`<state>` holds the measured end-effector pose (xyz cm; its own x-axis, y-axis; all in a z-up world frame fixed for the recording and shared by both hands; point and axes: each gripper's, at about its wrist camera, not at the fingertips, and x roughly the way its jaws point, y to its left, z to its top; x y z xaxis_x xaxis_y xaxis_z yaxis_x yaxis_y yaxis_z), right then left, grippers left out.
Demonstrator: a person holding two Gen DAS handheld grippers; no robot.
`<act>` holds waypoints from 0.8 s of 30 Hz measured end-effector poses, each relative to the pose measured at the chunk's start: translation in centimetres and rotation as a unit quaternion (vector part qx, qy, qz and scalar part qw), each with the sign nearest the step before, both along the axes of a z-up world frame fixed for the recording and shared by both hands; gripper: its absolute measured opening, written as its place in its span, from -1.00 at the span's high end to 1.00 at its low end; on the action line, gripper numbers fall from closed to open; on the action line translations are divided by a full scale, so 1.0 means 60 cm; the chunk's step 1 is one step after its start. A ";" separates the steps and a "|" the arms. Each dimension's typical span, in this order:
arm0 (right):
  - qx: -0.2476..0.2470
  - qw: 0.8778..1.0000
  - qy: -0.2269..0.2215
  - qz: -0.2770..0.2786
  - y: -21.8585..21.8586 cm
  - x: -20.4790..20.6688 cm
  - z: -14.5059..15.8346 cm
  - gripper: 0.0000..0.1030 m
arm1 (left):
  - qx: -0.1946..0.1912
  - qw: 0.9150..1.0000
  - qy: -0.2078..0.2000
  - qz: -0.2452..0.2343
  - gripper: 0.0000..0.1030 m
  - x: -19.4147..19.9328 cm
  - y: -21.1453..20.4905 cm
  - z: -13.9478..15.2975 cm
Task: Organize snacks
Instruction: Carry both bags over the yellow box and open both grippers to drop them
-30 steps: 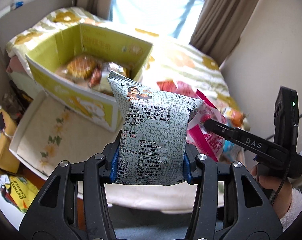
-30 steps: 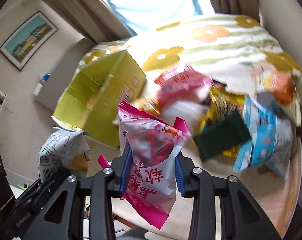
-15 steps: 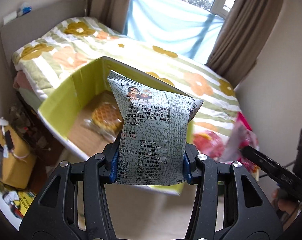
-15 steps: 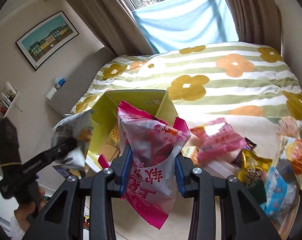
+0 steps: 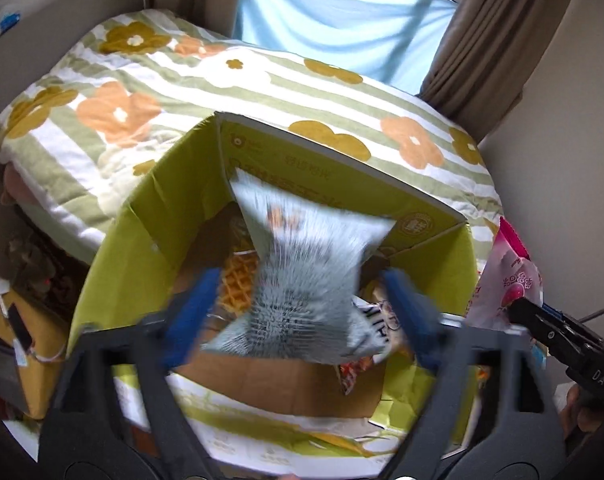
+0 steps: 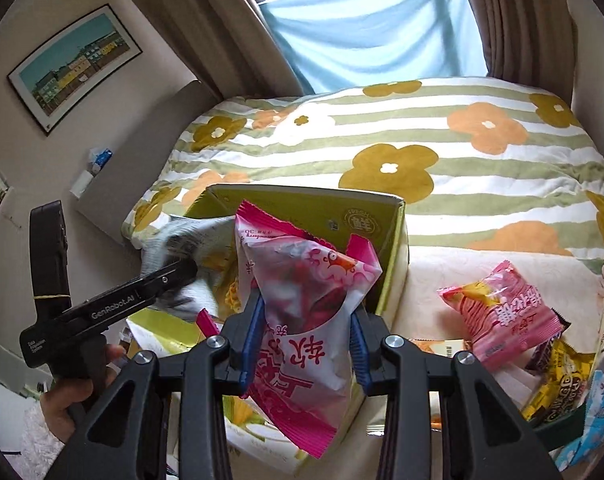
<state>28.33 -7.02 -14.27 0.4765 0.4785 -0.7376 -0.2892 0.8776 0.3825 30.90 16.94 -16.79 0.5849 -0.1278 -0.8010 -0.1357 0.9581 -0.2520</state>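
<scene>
My left gripper (image 5: 302,312) is open above the yellow-green cardboard box (image 5: 150,216). A pale green-grey snack bag (image 5: 306,276), blurred, sits loose between the spread fingers and drops into the box. A waffle pack (image 5: 236,284) and other packets lie inside. My right gripper (image 6: 306,344) is shut on a pink and white snack bag (image 6: 302,304) held beside the box's right wall (image 6: 394,264). That bag also shows in the left wrist view (image 5: 506,280). The left gripper shows in the right wrist view (image 6: 182,270) over the box.
The box stands on a bed with a striped flower quilt (image 6: 422,136). Several loose snacks lie on the bed at right, among them a pink bag (image 6: 502,316) and a yellow bag (image 6: 558,384). Clutter and a brown box (image 5: 10,340) sit on the floor at left.
My left gripper moved over the box and opened, letting go of the green-grey bag. My right gripper carried the pink bag closer to the box.
</scene>
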 end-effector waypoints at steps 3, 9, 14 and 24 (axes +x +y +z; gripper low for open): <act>-0.005 1.000 0.005 -0.015 0.008 0.005 -0.008 0.32 | 0.016 1.000 0.005 -0.013 -0.99 0.001 0.013 -0.009; -0.023 1.000 0.017 -0.008 0.036 0.025 -0.018 0.32 | 0.023 0.999 0.027 -0.024 -0.99 -0.016 0.029 -0.027; -0.035 0.999 0.023 0.004 0.067 0.060 -0.027 0.29 | 0.018 0.999 0.023 -0.018 -0.99 -0.026 0.039 -0.024; -0.040 0.999 -0.006 -0.016 0.069 0.063 -0.031 -0.97 | 0.029 0.999 0.031 -0.002 -0.99 -0.041 0.042 -0.032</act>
